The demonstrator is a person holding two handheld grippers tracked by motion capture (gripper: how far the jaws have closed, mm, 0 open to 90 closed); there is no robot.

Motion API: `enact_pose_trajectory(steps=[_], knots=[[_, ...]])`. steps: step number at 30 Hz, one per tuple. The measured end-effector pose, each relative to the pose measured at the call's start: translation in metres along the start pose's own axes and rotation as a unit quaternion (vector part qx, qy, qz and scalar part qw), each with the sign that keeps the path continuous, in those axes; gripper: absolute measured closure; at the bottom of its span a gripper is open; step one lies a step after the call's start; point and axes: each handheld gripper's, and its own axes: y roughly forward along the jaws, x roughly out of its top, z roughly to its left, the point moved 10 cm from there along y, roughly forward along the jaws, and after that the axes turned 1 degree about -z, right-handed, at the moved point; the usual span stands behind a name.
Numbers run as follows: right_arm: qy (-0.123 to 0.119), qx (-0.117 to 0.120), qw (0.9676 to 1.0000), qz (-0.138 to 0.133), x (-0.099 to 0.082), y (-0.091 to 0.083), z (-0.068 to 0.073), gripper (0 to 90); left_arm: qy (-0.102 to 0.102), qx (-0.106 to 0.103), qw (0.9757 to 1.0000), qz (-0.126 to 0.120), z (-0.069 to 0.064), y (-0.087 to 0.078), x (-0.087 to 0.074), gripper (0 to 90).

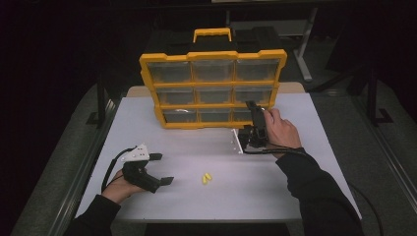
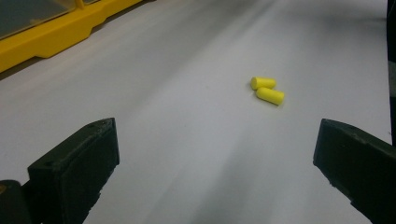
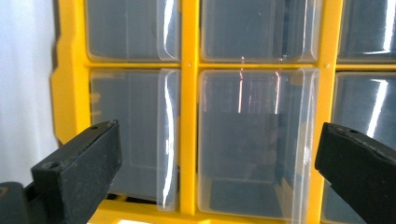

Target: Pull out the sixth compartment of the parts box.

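A pale grey surface [image 1: 196, 147] stands in a dark room, bearing a yellow organizer [image 1: 212, 88] upright at its far side, clear drawers facing the person for easy reach. Nearest, well in front of the organizer, two yellow earplugs [image 1: 206, 178] lie touching. The left gripper [image 1: 162, 169] rests low beside them, jaws spread and empty, aimed their way, likely ready to pick one up. Farther on, the right gripper [image 1: 253, 118], jaws wide and holding nothing, faces a bottom-row drawer [image 3: 254, 144], probably to pull it open.
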Motion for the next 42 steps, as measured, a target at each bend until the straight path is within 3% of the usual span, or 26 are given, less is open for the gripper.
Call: enact_pose_trajectory(steps=[21,38,42], knots=[[0.005,-0.025,0.9992,0.032,-0.019,0.014,-0.031,2.2,-0.005,-0.002,1.0,-0.004,0.0,0.0,0.0,0.0],[-0.004,-0.045,0.9983,0.037,-0.025,0.021,-0.049,14.0,-0.006,0.0,1.0,-0.007,0.002,0.001,0.004,0.0],[0.0,-0.045,0.998,0.043,-0.025,0.021,-0.051,20.4,-0.006,-0.001,0.9999,-0.009,0.001,0.001,0.004,0.0]])
